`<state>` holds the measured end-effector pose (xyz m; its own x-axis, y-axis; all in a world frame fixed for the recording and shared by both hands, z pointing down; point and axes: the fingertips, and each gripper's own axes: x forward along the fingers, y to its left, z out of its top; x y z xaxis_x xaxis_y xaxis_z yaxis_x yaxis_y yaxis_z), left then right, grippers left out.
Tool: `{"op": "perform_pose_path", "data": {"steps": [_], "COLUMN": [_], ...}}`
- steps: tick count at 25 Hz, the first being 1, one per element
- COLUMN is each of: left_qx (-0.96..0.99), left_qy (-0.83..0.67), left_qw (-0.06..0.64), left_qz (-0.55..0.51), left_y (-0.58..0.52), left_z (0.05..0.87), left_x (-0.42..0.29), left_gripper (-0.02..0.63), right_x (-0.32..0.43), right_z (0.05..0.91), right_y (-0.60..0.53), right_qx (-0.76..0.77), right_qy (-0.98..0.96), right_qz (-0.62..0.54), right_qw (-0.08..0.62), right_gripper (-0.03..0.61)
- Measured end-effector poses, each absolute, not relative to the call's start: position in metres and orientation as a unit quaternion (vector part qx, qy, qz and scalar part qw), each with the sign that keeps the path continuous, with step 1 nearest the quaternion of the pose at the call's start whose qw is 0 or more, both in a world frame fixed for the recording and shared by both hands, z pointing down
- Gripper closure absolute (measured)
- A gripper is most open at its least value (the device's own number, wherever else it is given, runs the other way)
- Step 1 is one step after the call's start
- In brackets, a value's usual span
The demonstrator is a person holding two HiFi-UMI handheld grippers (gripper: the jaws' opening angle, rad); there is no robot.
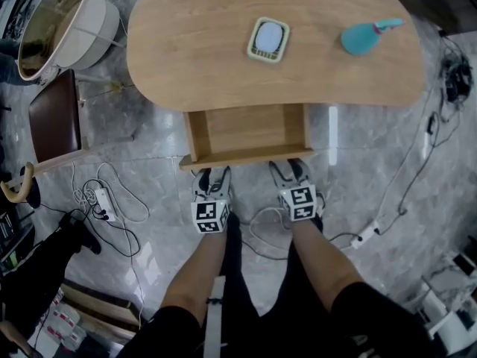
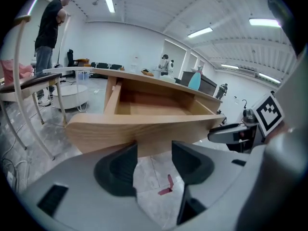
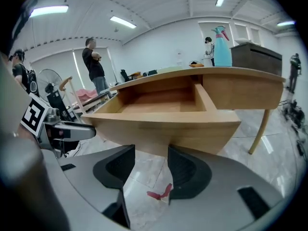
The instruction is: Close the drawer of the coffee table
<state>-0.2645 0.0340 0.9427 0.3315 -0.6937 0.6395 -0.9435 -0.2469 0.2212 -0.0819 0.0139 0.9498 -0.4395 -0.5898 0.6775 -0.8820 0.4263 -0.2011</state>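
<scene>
The light wooden coffee table has its drawer pulled out toward me, and the drawer is empty. The front panel faces both grippers. My left gripper is open, with its fingertips at the lower edge of the drawer front near the left end. My right gripper is also open, at the same panel toward its right end. In the left gripper view the left gripper holds nothing between its fingers. The same is true of the right gripper in the right gripper view.
On the tabletop sit a small square white-and-green device and a teal spray bottle. Cables and power strips lie on the marble floor. A round white basket table and a dark stool stand at the left. People stand in the background.
</scene>
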Motion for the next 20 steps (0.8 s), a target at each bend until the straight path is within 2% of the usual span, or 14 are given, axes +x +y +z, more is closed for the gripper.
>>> {"op": "perform_pose_path", "data": {"steps": [9, 20], "left_qx": [0.746, 0.767], "left_qy": [-0.548, -0.555], "left_qw": [0.325, 0.27], "left_qz": [0.192, 0.175], "left_y": [0.025, -0.049], "left_z": [0.937, 0.915], "left_x": [-0.265, -0.275], "left_gripper": [0.394, 0.391], "right_x": [-0.077, -0.086], "right_z": [0.943, 0.919], "right_y": [0.01, -0.062], "right_qx": [0.471, 0.476], "right_qy": [-0.788, -0.814], "right_qz": [0.299, 0.243], "right_qw": [0.261, 0.227], "right_gripper": [0.368, 0.37]}}
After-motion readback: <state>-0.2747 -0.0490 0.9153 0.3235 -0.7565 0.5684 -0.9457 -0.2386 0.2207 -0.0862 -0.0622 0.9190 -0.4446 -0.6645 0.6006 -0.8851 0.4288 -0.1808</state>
